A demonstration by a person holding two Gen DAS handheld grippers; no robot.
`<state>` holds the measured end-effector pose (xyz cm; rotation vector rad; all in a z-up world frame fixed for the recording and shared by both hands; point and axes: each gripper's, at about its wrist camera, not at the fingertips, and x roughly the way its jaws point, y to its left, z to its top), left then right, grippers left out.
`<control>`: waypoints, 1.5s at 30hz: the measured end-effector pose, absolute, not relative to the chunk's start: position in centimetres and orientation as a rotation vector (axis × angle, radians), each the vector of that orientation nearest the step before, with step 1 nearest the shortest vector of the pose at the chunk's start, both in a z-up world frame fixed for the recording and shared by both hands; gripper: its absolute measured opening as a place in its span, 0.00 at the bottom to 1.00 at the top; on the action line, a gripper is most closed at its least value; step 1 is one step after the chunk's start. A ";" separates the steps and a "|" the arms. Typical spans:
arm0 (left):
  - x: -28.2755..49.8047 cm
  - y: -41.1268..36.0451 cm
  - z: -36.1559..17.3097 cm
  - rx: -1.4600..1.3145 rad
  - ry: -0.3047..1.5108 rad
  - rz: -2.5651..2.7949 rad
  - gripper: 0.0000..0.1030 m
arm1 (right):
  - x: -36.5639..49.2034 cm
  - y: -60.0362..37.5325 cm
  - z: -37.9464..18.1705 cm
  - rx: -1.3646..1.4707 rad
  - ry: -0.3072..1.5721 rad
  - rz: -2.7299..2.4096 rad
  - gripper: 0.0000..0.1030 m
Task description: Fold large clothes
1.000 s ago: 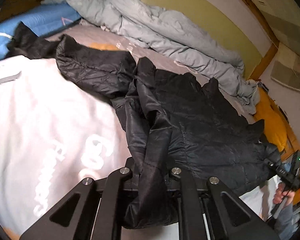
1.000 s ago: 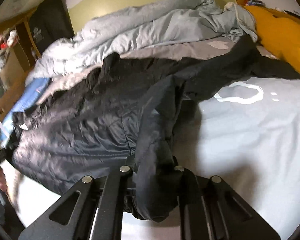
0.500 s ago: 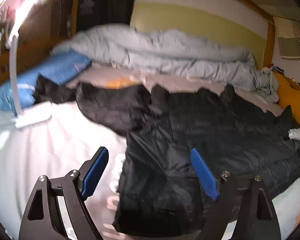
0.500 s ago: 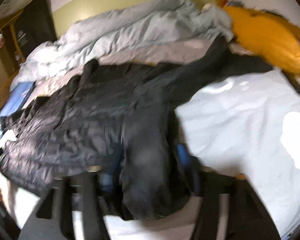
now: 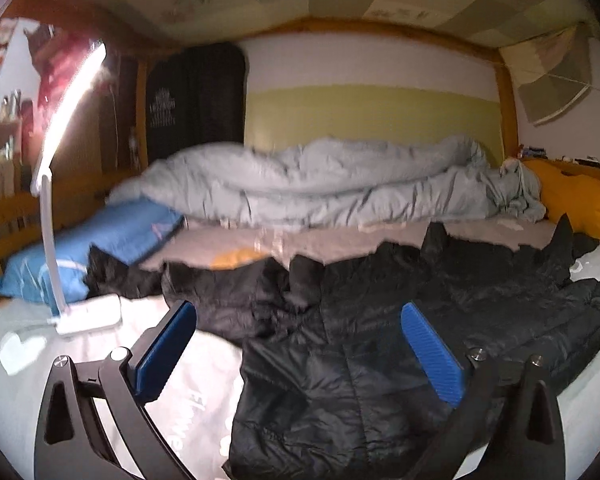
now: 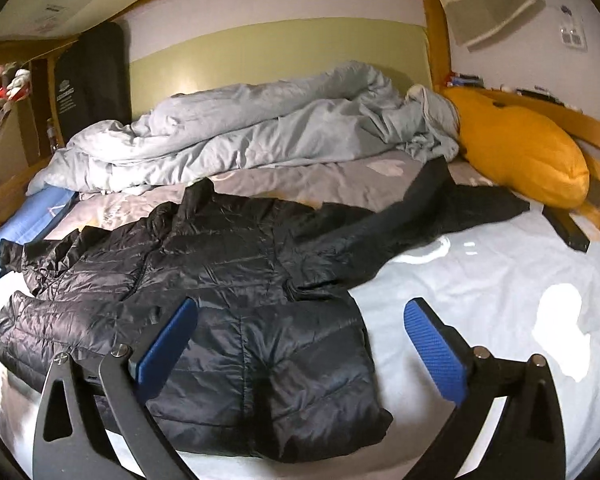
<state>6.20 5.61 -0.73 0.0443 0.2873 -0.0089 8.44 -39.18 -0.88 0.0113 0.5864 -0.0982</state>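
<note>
On the far left of the bed a white lamp [image 5: 60,184] is clipped beside a blue pillow [image 5: 96,248], well clear of the work. Next comes the left gripper [image 5: 300,344], its blue-padded fingers [image 5: 162,354] spread wide and holding nothing, hovering above the near hem of the black puffer jacket [image 5: 380,360].

The jacket lies flat on the white sheet [image 6: 480,280], its long axis running across the bed from side to side, collar and sleeves toward the rumpled grey duvet [image 6: 240,136] at the back. In the left wrist view one sleeve [image 5: 204,292] trails off to the left toward the pillow, just past the left gripper's reach line, so that hand looks the nearer one for that side.

Further right, the right gripper [image 6: 300,344] also hangs with fingers [image 6: 436,350] wide apart and empty, over the jacket's near right corner, half above cloth and half above bare sheet. The other sleeve [image 6: 428,216] stretches away to the right toward the orange pillow [image 6: 520,148], beyond and to the right of these fingers. My judgement: the fold starts with the sleeves, each hand reaching forward and outward for its own.
</note>
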 end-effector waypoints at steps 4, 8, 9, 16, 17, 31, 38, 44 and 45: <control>5.1 5.4 -0.2 0.046 0.230 -0.003 1.00 | 8.0 -38.8 -0.4 0.006 0.546 -0.088 1.00; 3.8 5.8 0.4 -0.003 0.146 0.040 1.00 | 7.7 -38.2 -0.1 -0.023 0.520 -0.103 1.00; 3.5 5.9 0.5 -0.010 0.129 0.047 1.00 | 7.7 -38.1 -0.1 -0.032 0.517 -0.108 1.00; 3.0 6.5 1.2 -0.059 0.151 -0.009 1.00 | 7.4 -37.8 0.1 -0.061 0.517 -0.131 1.00; 3.1 6.5 1.3 -0.063 0.173 -0.018 1.00 | 7.3 -37.7 0.1 -0.064 0.514 -0.123 1.00; 5.1 5.9 5.3 -0.109 0.254 0.027 1.00 | 6.0 -37.6 2.2 -0.065 0.427 -0.035 0.94; 8.6 4.0 6.4 -0.062 0.266 -0.082 1.00 | 7.7 -42.2 3.5 0.058 0.458 -0.050 0.94; 11.9 3.7 3.3 -0.093 0.383 -0.112 1.00 | 10.6 -47.9 3.5 0.273 0.505 -0.122 0.88; 12.3 3.7 2.8 -0.088 0.397 -0.111 1.00 | 11.3 -48.8 3.5 0.298 0.513 -0.132 0.87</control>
